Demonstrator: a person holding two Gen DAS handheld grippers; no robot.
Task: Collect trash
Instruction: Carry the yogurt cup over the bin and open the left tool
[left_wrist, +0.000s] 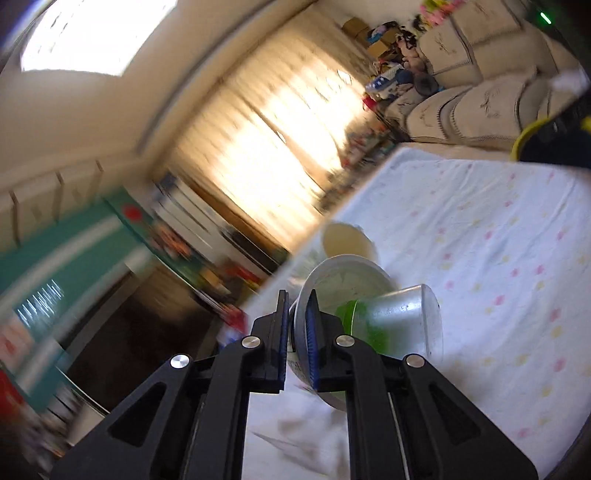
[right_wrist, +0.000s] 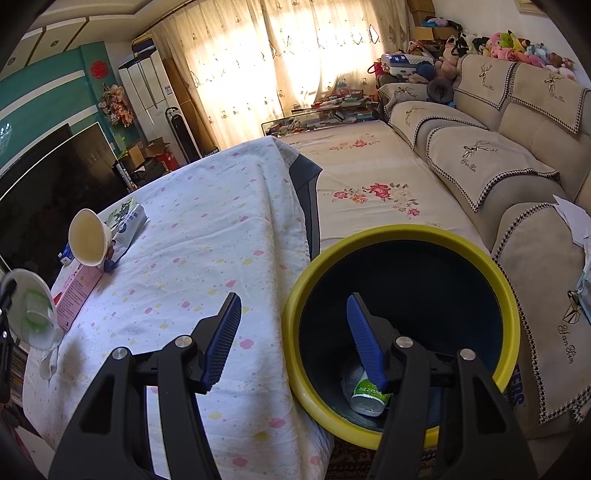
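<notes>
My left gripper (left_wrist: 298, 308) is shut on the rim of a clear plastic cup with green residue (left_wrist: 391, 317), held tilted above the table; the cup also shows at the left edge of the right wrist view (right_wrist: 33, 314). A cream paper cup (left_wrist: 347, 242) lies on its side on the table, also seen in the right wrist view (right_wrist: 88, 236). My right gripper (right_wrist: 293, 306) is open and empty over the near rim of a yellow-rimmed dark trash bin (right_wrist: 402, 236). A can with a green label (right_wrist: 369, 397) lies at the bin's bottom.
The table has a white dotted cloth (right_wrist: 207, 240). A pink carton (right_wrist: 75, 291) and a blue-white milk carton (right_wrist: 127, 221) lie at its left side. A beige sofa (right_wrist: 517, 155) stands to the right, a TV (right_wrist: 48, 177) to the left.
</notes>
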